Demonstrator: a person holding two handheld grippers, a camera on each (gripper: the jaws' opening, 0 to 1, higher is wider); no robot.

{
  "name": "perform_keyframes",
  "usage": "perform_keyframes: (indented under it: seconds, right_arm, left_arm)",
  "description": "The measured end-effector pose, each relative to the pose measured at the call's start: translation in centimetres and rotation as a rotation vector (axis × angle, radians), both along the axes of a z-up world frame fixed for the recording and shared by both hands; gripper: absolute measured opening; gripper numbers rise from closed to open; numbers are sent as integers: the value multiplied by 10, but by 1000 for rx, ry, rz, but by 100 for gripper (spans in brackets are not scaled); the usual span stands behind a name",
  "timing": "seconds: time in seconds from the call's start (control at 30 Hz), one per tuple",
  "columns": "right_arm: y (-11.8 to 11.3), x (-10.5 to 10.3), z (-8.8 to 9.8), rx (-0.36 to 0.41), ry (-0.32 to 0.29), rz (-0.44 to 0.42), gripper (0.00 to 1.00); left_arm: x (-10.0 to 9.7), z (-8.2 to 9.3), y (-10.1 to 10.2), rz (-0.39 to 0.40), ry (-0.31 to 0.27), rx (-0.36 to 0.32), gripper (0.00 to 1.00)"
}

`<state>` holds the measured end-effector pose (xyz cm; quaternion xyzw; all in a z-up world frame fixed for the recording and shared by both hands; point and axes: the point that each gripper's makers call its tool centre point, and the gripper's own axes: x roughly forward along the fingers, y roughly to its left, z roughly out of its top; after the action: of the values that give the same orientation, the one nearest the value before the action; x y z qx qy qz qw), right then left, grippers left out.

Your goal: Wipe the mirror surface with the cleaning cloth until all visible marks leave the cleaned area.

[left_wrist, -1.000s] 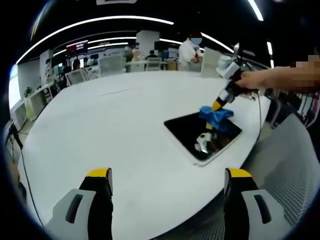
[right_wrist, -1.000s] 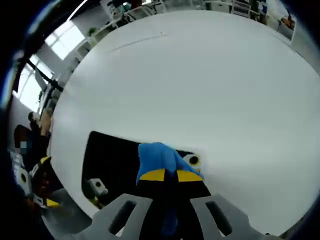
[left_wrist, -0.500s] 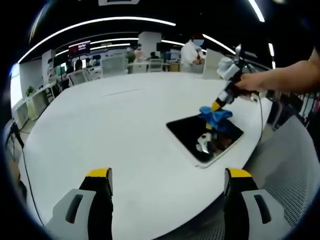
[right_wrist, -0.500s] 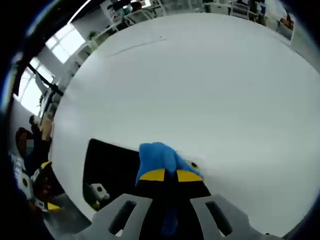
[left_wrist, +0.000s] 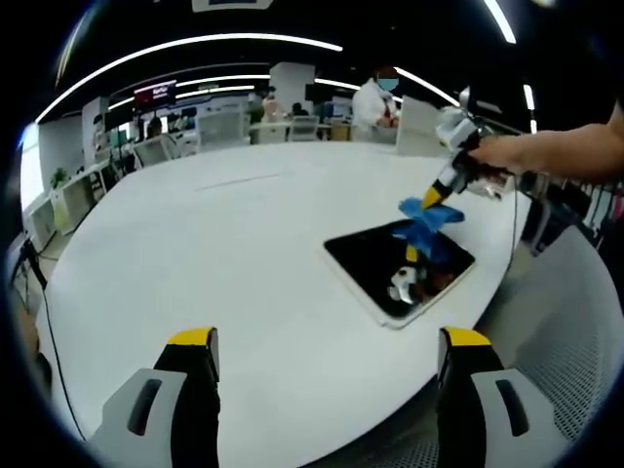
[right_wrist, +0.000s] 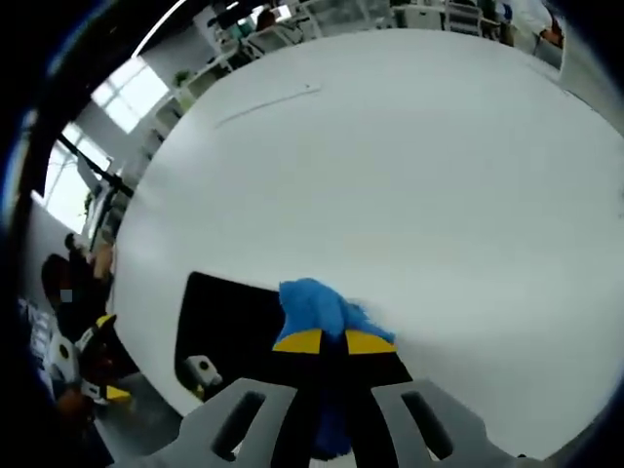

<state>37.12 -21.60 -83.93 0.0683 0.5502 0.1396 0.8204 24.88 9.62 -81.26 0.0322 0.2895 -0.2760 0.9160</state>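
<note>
Mirror (left_wrist: 395,268) lay whole on the white table (left_wrist: 224,253) in the left gripper view beyond spread left tongs (left_wrist: 327,341), while the right gripper view showed the right tongs (right_wrist: 323,341) pinching the blue cloth (right_wrist: 314,310).

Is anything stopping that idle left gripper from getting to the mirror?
Probably not. The left gripper is open over bare white table, with nothing between it and the mirror; only the right gripper with its blue cloth works there.

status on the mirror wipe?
Right gripper shut on blue cloth, at the mirror far edge. Left gripper open, idle over the table. Nothing in the way.
</note>
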Motion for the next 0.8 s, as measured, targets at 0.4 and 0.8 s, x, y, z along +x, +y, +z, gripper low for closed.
perform_keyframes:
  seconds: [0.4,0.8]
  right_arm:
    - [-71,-7,17,-16,19,-60,2]
    - [-98,-24,-5,-74,48,-55,2]
  left_arm:
    - [-1,2,1,4,-5,1,93]
    - [0,3,2,13,-8,5,93]
